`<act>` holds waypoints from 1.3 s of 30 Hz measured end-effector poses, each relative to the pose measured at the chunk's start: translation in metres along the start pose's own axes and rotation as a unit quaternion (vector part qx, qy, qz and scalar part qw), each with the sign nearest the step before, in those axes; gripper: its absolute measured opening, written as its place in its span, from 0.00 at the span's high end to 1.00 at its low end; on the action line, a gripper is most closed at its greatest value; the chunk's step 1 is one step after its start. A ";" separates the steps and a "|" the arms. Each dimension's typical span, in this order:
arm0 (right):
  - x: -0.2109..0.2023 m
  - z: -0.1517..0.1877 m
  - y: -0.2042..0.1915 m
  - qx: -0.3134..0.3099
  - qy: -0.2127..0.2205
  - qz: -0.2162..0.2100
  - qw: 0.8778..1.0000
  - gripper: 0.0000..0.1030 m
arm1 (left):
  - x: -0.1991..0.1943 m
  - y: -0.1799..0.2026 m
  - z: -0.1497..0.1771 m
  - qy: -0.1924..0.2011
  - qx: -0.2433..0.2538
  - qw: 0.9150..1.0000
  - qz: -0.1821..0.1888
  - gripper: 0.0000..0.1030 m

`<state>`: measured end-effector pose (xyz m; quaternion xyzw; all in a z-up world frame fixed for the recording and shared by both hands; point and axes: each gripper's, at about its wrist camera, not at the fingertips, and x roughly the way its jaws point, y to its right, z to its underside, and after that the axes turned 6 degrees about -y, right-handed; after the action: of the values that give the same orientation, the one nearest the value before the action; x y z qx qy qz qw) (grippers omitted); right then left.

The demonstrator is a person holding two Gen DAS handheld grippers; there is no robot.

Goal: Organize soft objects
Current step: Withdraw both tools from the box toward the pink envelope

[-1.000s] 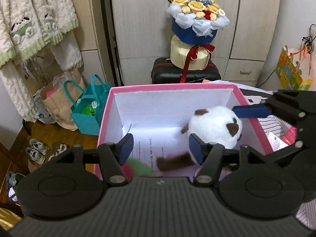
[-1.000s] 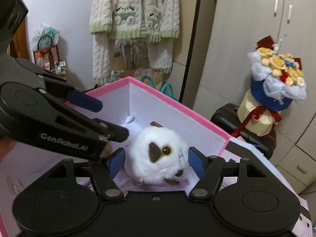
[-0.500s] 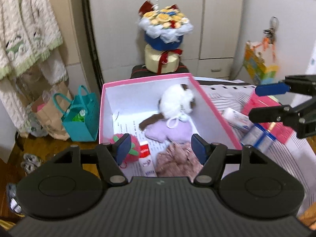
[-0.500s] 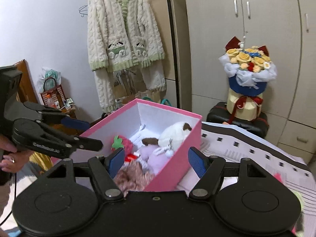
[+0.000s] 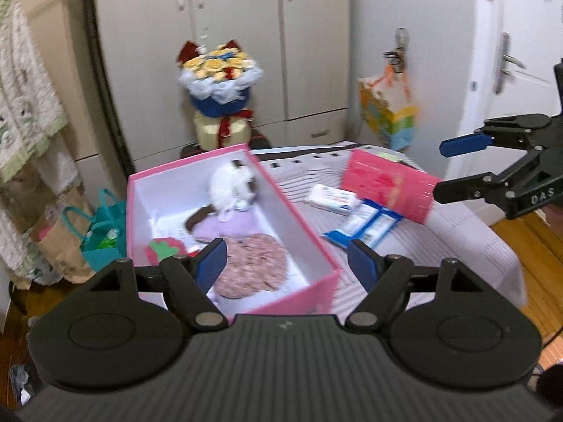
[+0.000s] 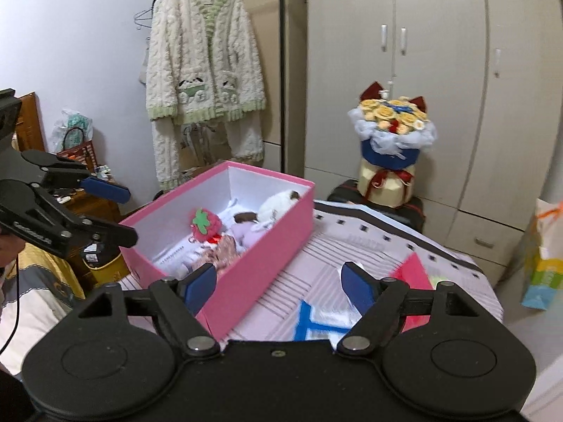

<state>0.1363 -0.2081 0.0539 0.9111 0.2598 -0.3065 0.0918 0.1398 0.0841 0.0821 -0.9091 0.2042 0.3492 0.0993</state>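
We see both hand-held grippers, left (image 5: 288,264) and right (image 6: 275,286), empty, jaws wide and just opening further. The plush (image 5: 230,184), strawberry (image 5: 163,250) and cloth (image 5: 251,263) lie inside the pink box (image 5: 299,232) on the bed (image 5: 468,246).

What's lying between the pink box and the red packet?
In the left wrist view, a white pack and a blue-and-white pack lie on the striped cloth between the pink box and red packet.

Pale grey panelled wardrobe (image 6: 440,88) along back wall; white painted wall (image 6: 70,52) at left; orange-brown wooden plank floor (image 5: 535,246).
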 end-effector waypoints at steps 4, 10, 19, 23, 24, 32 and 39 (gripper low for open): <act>-0.017 0.023 0.006 0.009 -0.006 0.013 1.000 0.20 | -0.005 0.026 0.006 -0.001 0.027 0.999 0.018 0.26; -0.030 0.053 0.018 0.016 -0.012 0.030 0.999 0.20 | 0.010 0.062 0.010 -0.032 0.052 0.996 0.057 0.26; -0.015 0.096 0.064 0.079 -0.024 0.041 0.996 0.19 | 0.048 0.105 0.005 -0.056 0.067 0.992 0.087 0.26; 0.001 0.114 0.085 0.109 -0.024 0.040 0.993 0.20 | 0.068 0.126 0.002 -0.041 0.091 0.993 0.066 0.26; 0.003 0.118 0.090 0.115 -0.023 0.039 0.992 0.20 | 0.073 0.127 0.000 -0.041 0.088 0.993 0.068 0.26; 0.039 0.130 0.112 0.126 0.000 0.057 0.990 0.25 | 0.132 0.134 -0.021 -0.034 0.044 0.996 0.073 0.26; 0.077 0.127 0.133 0.158 0.019 0.094 0.983 0.28 | 0.186 0.137 -0.048 -0.013 0.010 0.997 0.073 0.28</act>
<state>0.1939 -0.3299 -0.0931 0.9401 0.1235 -0.3162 -0.0297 0.2327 -0.1104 -0.0136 -0.8862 0.2720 0.3651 0.0855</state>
